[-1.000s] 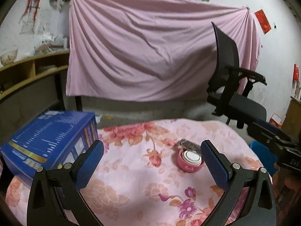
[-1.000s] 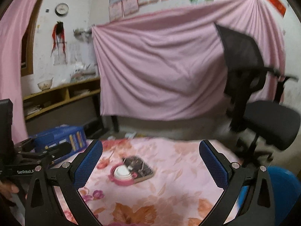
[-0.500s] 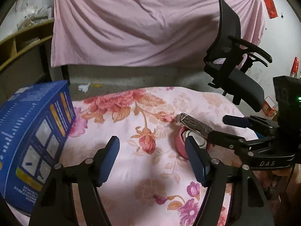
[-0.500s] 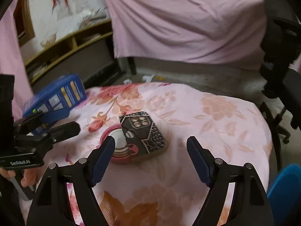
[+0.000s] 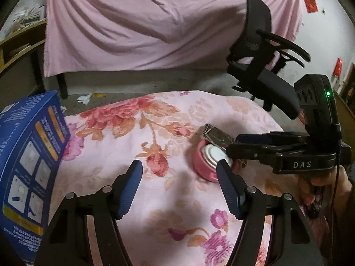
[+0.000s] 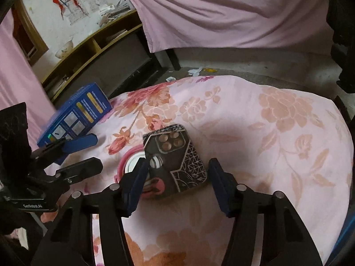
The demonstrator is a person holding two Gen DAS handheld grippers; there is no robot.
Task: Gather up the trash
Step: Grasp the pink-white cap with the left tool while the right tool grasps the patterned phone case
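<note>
A dark patterned phone case (image 6: 175, 157) lies tilted on a round pink container with a white lid (image 6: 131, 164) on the floral-covered table (image 6: 266, 133). My right gripper (image 6: 177, 184) is open, its blue pads either side of the case's near end, not touching it. In the left wrist view the pink container (image 5: 207, 159) and case (image 5: 214, 134) lie ahead right, with the right gripper (image 5: 244, 143) over them. My left gripper (image 5: 180, 188) is open and empty above the cloth, left of the container. A blue box (image 5: 28, 161) stands at the left.
The blue box also shows in the right wrist view (image 6: 75, 115), behind the left gripper (image 6: 88, 153). A black office chair (image 5: 261, 66) stands beyond the table on the right. A wooden shelf (image 6: 93, 44) and a pink hanging sheet (image 5: 155, 22) line the back. Paper scraps (image 5: 85, 98) lie on the floor.
Both grippers have moved down and toward the table. The right gripper has come forward over the phone case and both pairs of jaws have narrowed but stay open.
</note>
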